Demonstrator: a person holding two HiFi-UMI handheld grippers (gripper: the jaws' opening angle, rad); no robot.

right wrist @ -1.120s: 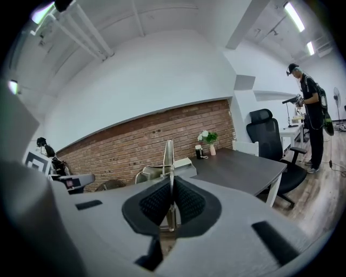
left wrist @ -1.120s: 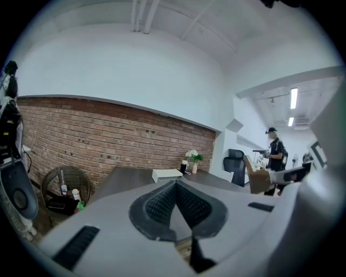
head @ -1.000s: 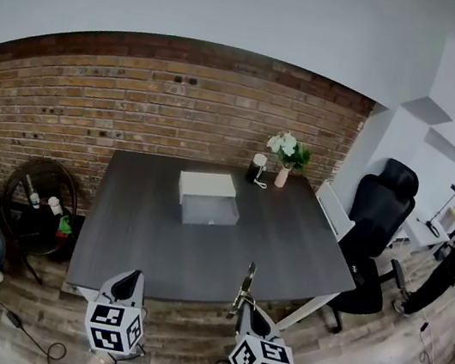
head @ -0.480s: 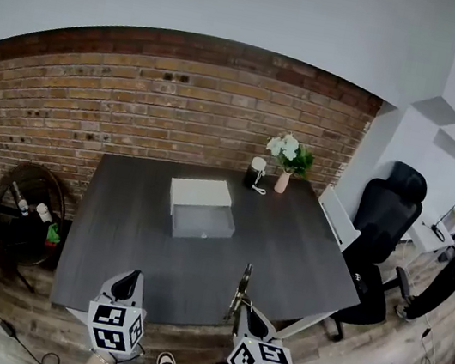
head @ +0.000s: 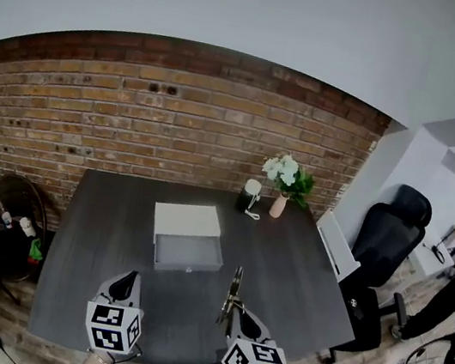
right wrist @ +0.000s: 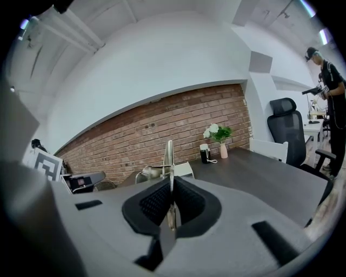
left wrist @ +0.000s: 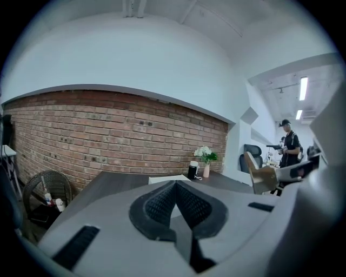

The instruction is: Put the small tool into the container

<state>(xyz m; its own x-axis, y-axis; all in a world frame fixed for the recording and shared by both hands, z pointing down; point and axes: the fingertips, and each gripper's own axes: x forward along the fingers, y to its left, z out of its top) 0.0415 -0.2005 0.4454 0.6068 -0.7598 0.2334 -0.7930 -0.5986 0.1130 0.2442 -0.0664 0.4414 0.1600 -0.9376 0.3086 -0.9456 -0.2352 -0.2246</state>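
Two grippers, one busy: our right gripper is clamped on the small tool, which stands upright in it. The left gripper is pinched together, empty. Looks like we're mid-carry. Next we'd reach forward over the open container.

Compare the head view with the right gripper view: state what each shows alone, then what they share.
Head view only: a look down into the open drawer of the container, plus the marker cube on the right gripper.

Right gripper view only: its jaws up close, shut on the lower end of the small tool, which stands upright.

Both: the tool, the dark table, the white container, the vase of flowers, the black chair and the brick wall.
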